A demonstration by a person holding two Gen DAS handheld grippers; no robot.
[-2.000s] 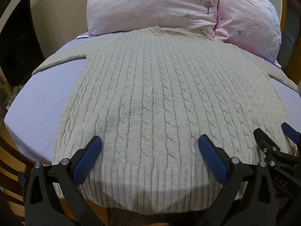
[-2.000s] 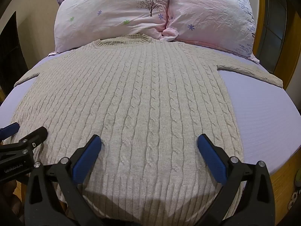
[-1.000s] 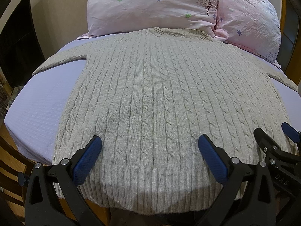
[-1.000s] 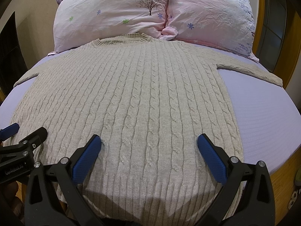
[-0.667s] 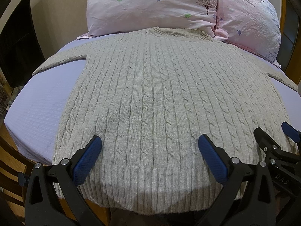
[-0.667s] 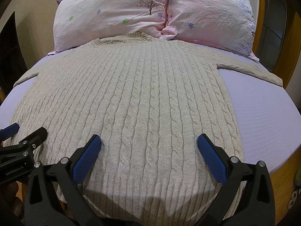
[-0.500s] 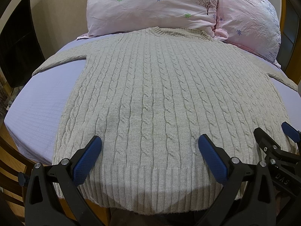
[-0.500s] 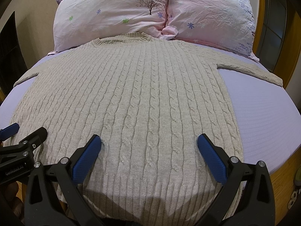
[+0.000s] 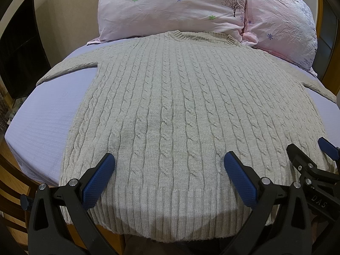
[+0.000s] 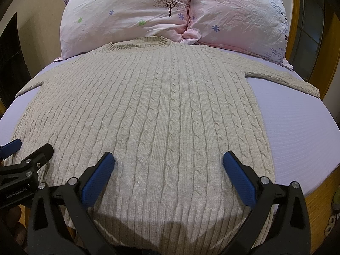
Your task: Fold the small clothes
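A beige cable-knit sweater (image 9: 180,110) lies flat and face up on a lavender bed sheet (image 9: 46,114), its collar at the pillows and both sleeves spread sideways. It also shows in the right wrist view (image 10: 161,110). My left gripper (image 9: 170,165) is open and empty, hovering over the left part of the ribbed hem. My right gripper (image 10: 167,165) is open and empty over the right part of the hem. Each gripper shows at the edge of the other's view: the right one (image 9: 314,155) and the left one (image 10: 27,155).
Two pink floral pillows (image 10: 127,14) (image 10: 240,14) stand at the head of the bed. Wooden bed frame (image 10: 320,193) edges the mattress. A dark screen (image 9: 19,55) stands on the left, a glazed wooden door (image 10: 308,34) on the right.
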